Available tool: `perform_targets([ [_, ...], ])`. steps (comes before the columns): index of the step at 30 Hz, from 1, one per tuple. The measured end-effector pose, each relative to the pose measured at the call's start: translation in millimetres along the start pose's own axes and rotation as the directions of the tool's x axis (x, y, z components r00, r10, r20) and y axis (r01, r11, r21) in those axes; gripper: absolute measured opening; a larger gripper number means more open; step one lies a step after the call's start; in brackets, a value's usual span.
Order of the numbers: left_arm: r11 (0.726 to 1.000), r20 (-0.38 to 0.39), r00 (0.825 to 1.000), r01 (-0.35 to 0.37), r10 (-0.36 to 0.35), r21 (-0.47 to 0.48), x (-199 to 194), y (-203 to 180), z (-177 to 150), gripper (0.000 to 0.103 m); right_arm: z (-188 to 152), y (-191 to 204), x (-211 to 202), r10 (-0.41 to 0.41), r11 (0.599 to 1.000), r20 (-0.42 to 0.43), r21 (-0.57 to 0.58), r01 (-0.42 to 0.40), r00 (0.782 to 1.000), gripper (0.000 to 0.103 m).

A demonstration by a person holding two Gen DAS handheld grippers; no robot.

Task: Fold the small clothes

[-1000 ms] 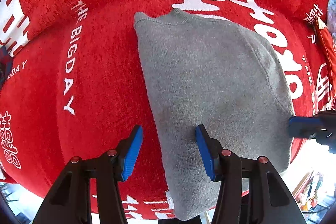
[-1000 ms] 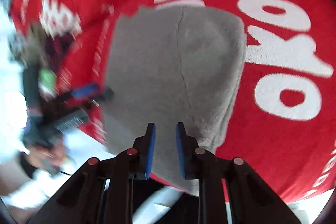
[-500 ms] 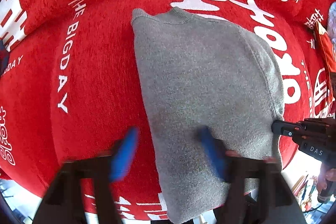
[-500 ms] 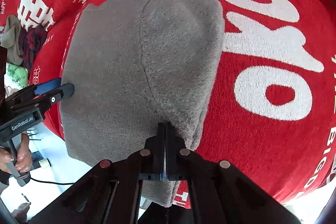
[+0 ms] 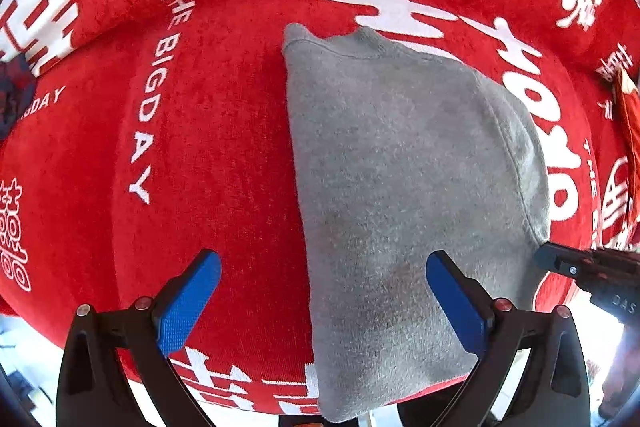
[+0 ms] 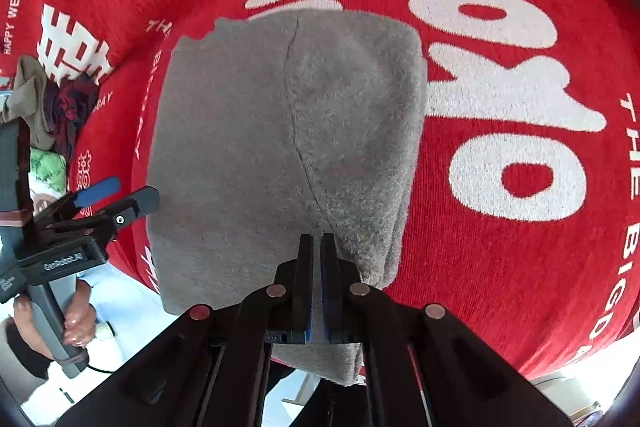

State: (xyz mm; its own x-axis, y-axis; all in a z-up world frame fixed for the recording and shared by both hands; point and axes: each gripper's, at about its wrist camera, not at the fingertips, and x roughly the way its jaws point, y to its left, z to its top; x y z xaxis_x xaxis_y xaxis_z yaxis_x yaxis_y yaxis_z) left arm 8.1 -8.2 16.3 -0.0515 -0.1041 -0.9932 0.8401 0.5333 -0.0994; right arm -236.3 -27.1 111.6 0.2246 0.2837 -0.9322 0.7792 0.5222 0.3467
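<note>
While the left gripper points down over the red cloth with white lettering that covers the surface, its jaws stand wide apart and have just been opening; one blue pad hangs over bare red cloth, the other over the folded grey garment, and neither presses on it. A second ago these jaws were about half as wide, straddling the garment's left edge. The garment lies flat on the cloth, its near end hanging over the front edge of the surface. At the right of this view the right gripper shows its black tip at the garment's right edge. From the right wrist view, the right gripper has its jaws together at the near right part of the grey garment, close by a seam; whether any fabric is pinched between them cannot be told. A second ago they stood a little apart. On the left the left gripper hovers, jaws apart, by the garment's left edge, held in a hand. A heap of other clothes lies at the far left on the cloth.
</note>
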Motion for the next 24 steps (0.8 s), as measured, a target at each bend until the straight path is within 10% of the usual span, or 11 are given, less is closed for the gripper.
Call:
perform_targets([
  [3,0.999,0.023,0.999,-0.036,0.037,-0.029,-4.7,1.6,0.8,0.103,2.6,0.0,-3.8,0.0,1.0,0.011,0.024,0.0,1.0,0.009],
  [7,0.997,0.015,0.997,-0.071,0.071,-0.035,-5.6,3.5,2.5,0.103,4.7,1.0,-8.2,-0.006,0.999,0.037,0.043,0.004,0.999,0.057],
  [17,0.99,0.038,0.99,-0.139,0.138,0.035,-13.0,-11.1,0.4,0.103,7.1,3.2,-13.6,-0.028,0.995,0.052,0.101,0.023,0.998,0.07],
  [24,0.999,0.009,0.999,-0.04,0.04,0.003,-32.2,-13.7,-1.0,0.103,-1.6,11.1,-27.3,-0.063,0.991,0.05,0.119,0.057,0.997,0.081],
])
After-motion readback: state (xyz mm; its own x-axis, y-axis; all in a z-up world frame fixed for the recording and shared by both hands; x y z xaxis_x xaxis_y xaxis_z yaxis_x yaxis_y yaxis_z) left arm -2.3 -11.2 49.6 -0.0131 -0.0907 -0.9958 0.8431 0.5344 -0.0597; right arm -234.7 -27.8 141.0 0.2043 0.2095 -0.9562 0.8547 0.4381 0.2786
